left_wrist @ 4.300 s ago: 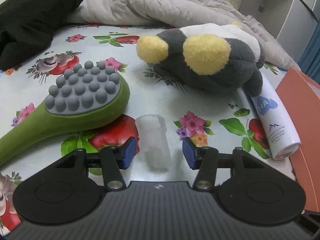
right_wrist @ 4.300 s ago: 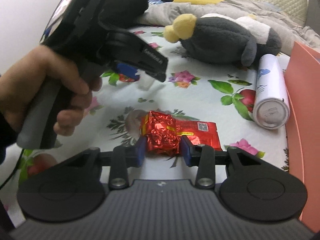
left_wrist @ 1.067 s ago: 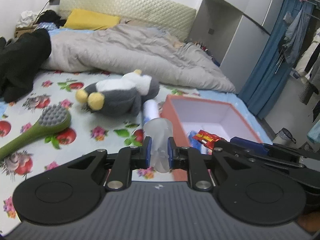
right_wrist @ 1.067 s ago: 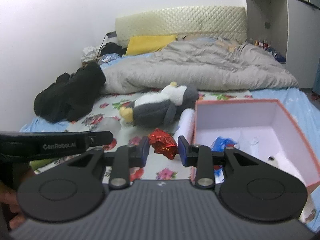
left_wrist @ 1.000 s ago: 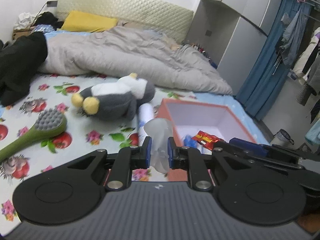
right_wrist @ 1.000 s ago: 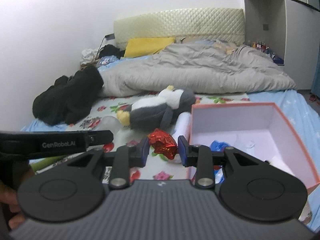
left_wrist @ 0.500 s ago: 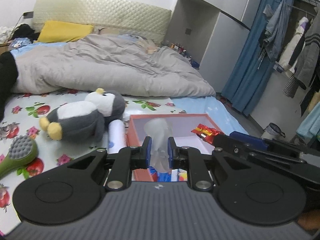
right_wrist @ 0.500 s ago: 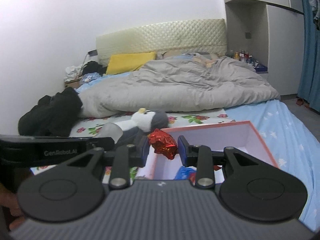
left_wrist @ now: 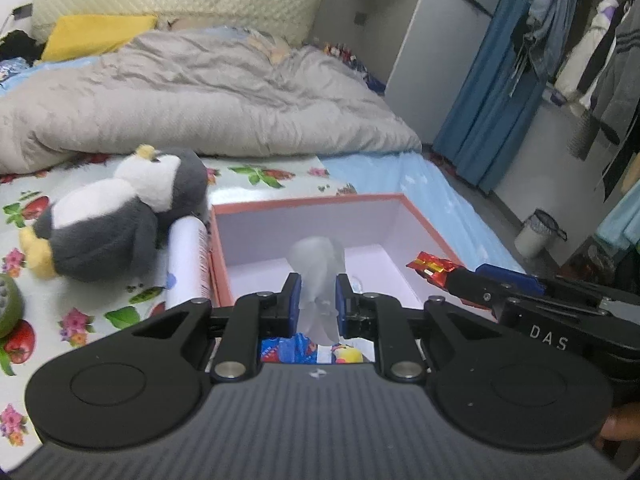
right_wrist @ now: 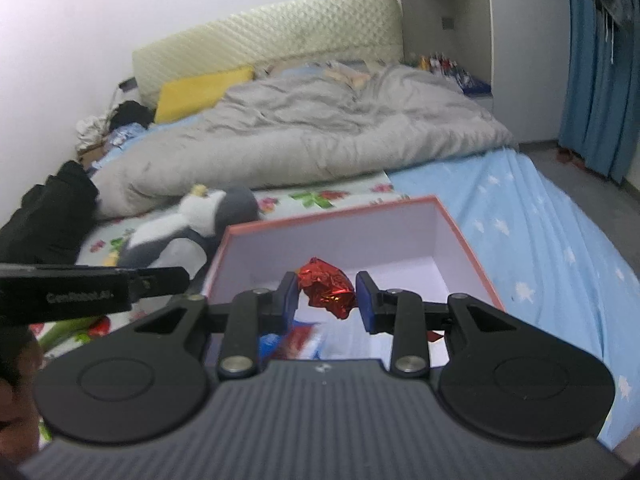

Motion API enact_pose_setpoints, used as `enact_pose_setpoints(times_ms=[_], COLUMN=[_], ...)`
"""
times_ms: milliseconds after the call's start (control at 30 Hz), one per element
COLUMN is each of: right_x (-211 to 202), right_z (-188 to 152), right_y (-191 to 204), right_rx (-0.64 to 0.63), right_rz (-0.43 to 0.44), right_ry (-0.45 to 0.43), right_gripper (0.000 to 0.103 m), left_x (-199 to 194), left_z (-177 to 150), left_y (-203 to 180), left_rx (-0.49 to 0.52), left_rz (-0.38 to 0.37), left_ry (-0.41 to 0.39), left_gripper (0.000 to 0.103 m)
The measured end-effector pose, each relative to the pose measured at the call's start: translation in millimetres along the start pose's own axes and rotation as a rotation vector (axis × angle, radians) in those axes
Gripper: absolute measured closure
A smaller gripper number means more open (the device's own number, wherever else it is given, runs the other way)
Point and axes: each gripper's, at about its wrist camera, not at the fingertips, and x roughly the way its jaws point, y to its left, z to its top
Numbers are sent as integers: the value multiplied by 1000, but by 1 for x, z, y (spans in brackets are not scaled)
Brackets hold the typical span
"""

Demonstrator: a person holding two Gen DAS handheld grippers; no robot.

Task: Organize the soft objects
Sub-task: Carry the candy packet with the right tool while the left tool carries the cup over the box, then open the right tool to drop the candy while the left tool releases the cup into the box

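My left gripper (left_wrist: 317, 303) is shut on a soft translucent white tube (left_wrist: 318, 280) and holds it above the open pink box (left_wrist: 320, 202). My right gripper (right_wrist: 327, 300) holds a crumpled red foil packet (right_wrist: 328, 287) over the same box (right_wrist: 468, 246); its jaws stand a little wider than the packet, which touches the left pad. The packet's end also shows in the left wrist view (left_wrist: 430, 267). A grey and white plush penguin (left_wrist: 116, 216) lies on the flowered sheet left of the box.
A white spray can (left_wrist: 187, 264) lies against the box's left wall. Small blue and yellow items (left_wrist: 296, 348) lie in the box. A green massage brush (left_wrist: 8, 304) is at far left. A grey duvet (left_wrist: 180, 104) covers the bed behind. Blue sheet (right_wrist: 540, 224) is to the right.
Both grippers have moved right and forward over the box with their loads. The right gripper's jaws have widened around the red packet.
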Motion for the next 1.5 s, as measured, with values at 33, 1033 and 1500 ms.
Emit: enact_pose_setpoints(times_ms=[33,1033,1500], right_x=[6,14,-130], right_z=[-2,-19,-13], right_y=[-4,-50,7], right_rx=[3,157,114], right_rz=[-9,-113,-128], right_ry=[14,114,-126], right_gripper=[68,39,39], left_x=[9,76,-72], left_z=[0,-15,-1], left_y=[-1,-22,-42], left_rx=[4,69,160], left_rz=[-3,-46,-91], left_ry=[11,179,-6], left_gripper=[83,50,40])
